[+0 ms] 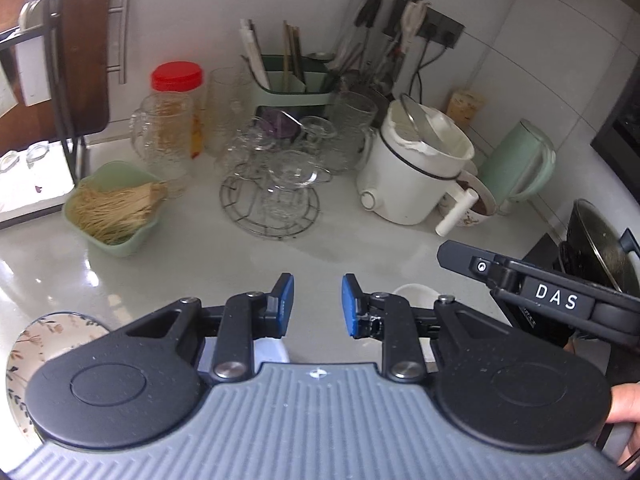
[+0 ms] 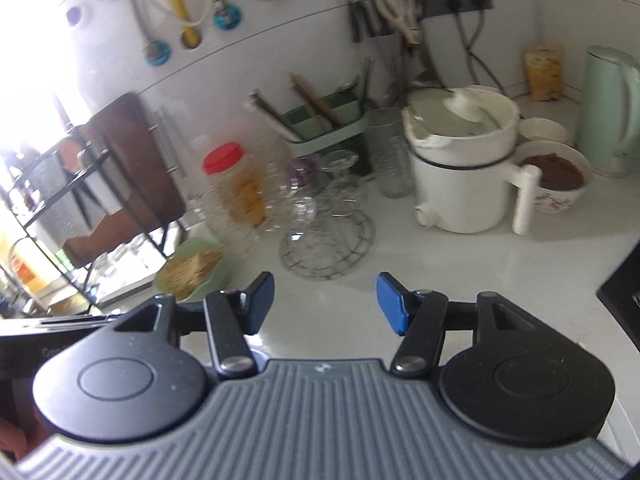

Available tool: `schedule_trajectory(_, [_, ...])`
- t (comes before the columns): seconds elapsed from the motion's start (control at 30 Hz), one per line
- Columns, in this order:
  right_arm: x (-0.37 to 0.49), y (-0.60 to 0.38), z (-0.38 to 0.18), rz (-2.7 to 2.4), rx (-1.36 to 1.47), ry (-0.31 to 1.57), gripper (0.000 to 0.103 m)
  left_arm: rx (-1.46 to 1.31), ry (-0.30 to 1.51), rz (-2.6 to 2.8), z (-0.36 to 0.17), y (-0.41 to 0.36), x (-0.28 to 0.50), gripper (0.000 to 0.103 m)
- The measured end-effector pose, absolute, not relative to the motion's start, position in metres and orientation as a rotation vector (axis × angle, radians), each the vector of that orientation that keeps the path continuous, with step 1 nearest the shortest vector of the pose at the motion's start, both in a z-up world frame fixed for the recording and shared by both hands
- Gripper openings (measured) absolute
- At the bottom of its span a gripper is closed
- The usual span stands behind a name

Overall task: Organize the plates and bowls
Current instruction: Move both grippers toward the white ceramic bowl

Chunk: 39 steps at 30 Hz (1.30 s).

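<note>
My left gripper (image 1: 318, 306) hangs open above the pale countertop (image 1: 360, 248), its blue pads apart with nothing between them. A floral plate (image 1: 48, 340) lies at the lower left, half hidden under the gripper body. The rim of a white bowl (image 1: 414, 291) peeks out behind the right-hand finger. My right gripper (image 2: 326, 302) is also open and empty over the counter. A floral bowl with brown contents (image 2: 560, 178) sits by the white pot, with a white bowl (image 2: 544, 130) behind it. A green bowl of thin sticks (image 1: 116, 208) stands left of the glasses.
Glass cups on a wire rack (image 1: 272, 200), a red-lidded jar (image 1: 178, 80), a utensil holder (image 1: 288, 80), a white electric pot (image 1: 412, 172) and a green kettle (image 1: 520, 164) crowd the back. A black shelf rack (image 2: 60, 208) stands left; a lidded wok (image 1: 600, 240) is right.
</note>
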State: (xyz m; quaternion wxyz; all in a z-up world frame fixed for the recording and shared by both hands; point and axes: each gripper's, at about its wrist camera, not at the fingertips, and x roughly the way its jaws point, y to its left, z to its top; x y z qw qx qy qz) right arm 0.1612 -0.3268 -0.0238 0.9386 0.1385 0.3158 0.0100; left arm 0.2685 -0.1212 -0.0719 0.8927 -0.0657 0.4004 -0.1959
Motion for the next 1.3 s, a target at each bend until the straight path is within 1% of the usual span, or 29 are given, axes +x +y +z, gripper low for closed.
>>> schedule_trajectory(0.17, [0.148,-0.347,-0.034,-0.021,0.296,0.670,0.060,-0.123,0.866,-0.451,-0.082,-0.149,0.269,0.029])
schedule_trajectory(0.3, [0.137,-0.365,-0.040,-0.057,0.308,0.667,0.060,-0.107,0.910,-0.486,-0.091,-0.173,0.274,0.029])
schedule_trajectory(0.4, [0.128,-0.376,-0.045,-0.092,0.316,0.655,0.060,-0.074,0.912,-0.499,-0.096,-0.190,0.275,0.029])
schedule_trajectory(0.63, [0.120,-0.392,-0.060,-0.134,0.357,0.673,0.060,-0.041,0.944,-0.535,-0.112,-0.219,0.286,0.029])
schedule_trajectory(0.87, [0.121,-0.404,-0.062,-0.149,0.354,0.631,0.060,-0.018,0.970,-0.531,-0.127,-0.236,0.301,0.029])
schedule_trajectory(0.97, [0.122,-0.410,-0.062,-0.163,0.360,0.616,0.060,-0.008,0.969,-0.530,-0.131,-0.240,0.307,0.042])
schedule_trajectory(1.0, [0.123,-0.413,-0.064,-0.166,0.362,0.617,0.060,-0.006,0.972,-0.530,-0.133,-0.242,0.308,0.045])
schedule_trajectory(1.17, [0.127,-0.422,-0.076,-0.188,0.347,0.633,0.060,0.008,0.991,-0.536,-0.147,-0.252,0.317,0.052])
schedule_trajectory(1.3, [0.132,-0.426,-0.091,-0.197,0.341,0.655,0.060,0.039,1.009,-0.511,-0.161,-0.257,0.321,0.052])
